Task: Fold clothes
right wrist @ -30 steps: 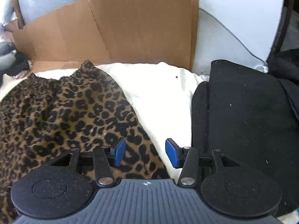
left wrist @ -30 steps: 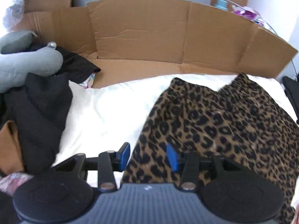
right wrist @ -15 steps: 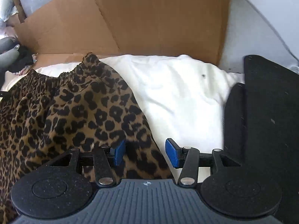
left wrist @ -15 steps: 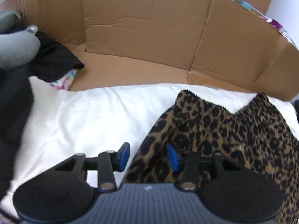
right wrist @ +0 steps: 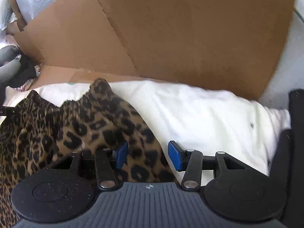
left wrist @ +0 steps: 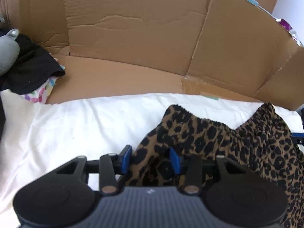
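A leopard-print garment [left wrist: 237,142] with a gathered elastic waistband lies crumpled on a white sheet [left wrist: 85,125]. My left gripper [left wrist: 150,159] hovers low over its left side, jaws open, with the fabric's left edge running between the blue pads [left wrist: 126,158] and no pinch visible. In the right wrist view the same garment [right wrist: 66,129] fills the lower left. My right gripper [right wrist: 149,156] is open over its right edge, one pad above the print and the other above the white sheet [right wrist: 209,117].
A tall cardboard wall [left wrist: 133,38] stands just behind the sheet and looms close in the right wrist view [right wrist: 190,28]. A pile of black clothing [left wrist: 28,70], a grey soft item [left wrist: 6,51] and a colourful cloth [left wrist: 40,95] sit at the left. A black fabric slab [right wrist: 296,133] borders the right.
Both grippers have slid forward and down along the garment toward its waistband end. The cardboard wall now looks nearer. The jaws have kept the same width.
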